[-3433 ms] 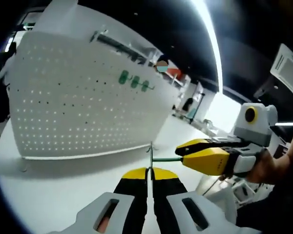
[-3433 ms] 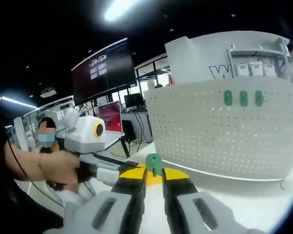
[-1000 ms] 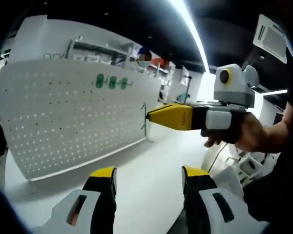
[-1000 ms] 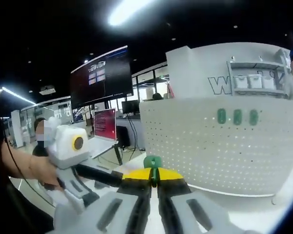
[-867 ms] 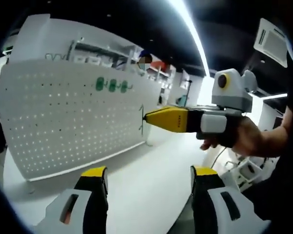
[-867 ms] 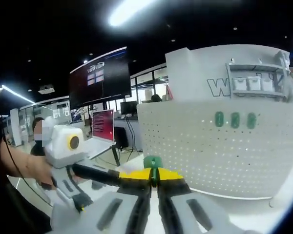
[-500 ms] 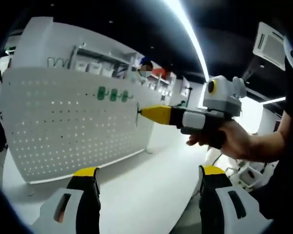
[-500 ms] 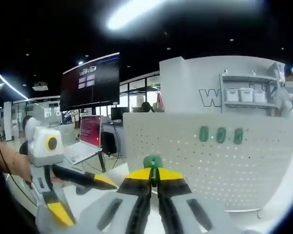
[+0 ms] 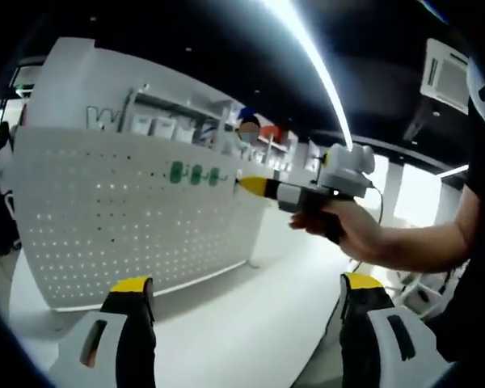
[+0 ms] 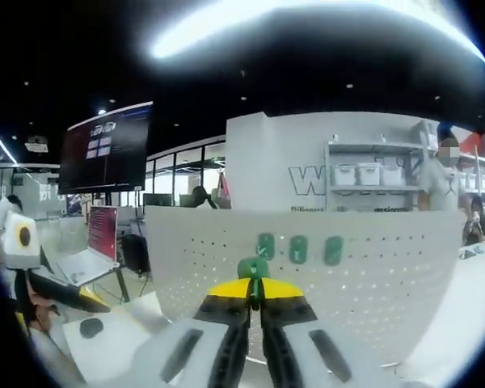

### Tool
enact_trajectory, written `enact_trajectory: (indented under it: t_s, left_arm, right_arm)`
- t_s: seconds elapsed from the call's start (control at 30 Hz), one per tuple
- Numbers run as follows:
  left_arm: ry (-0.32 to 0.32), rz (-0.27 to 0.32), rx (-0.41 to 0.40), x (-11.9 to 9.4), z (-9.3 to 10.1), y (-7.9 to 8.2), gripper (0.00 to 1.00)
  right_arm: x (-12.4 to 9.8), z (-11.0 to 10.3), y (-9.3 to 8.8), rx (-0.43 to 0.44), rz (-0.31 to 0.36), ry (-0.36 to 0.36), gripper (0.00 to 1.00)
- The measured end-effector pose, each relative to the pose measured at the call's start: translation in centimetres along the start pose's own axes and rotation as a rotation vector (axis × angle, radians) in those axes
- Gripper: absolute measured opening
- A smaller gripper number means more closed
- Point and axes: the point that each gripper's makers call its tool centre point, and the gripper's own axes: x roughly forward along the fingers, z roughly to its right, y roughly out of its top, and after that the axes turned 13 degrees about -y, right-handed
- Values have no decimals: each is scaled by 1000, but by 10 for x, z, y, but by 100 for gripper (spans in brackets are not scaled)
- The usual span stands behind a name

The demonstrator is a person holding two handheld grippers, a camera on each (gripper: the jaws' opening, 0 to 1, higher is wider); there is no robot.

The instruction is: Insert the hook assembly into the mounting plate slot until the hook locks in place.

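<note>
Two gripper-mounted fisheye cams, both aimed at the same white pegboard [image 9: 129,234].

Left gripper view: set low and back over the white table [image 9: 242,323], looking along own wide-apart jaws, facing pegboard at an angle from its right end; right gripper [image 9: 241,185] plus holding hand [image 9: 343,230] cross frame from the right. Right gripper view: looks along own closed jaws, near head-on to pegboard [image 10: 388,283], nearer than other cam, green hook assembly [image 10: 253,269] at centre frame. Shared: pegboard, three green hooks on it [image 9: 196,174] [image 10: 299,248], shelf w/ bins behind. Left gripper [image 10: 61,307] at far left edge of right gripper view.
</note>
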Motion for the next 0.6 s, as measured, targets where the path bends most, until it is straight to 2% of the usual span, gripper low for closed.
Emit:
enact_trajectory:
  t_s: [0.4,0.6]
  left_arm:
    - [24,5,-15,-4,-7,-5,100]
    - [48,-5,-15,-7,-13,-7,99]
  right_arm:
    - [32,47,15,28,56,-104,0]
    - [51,79,13,75,58,-167,0]
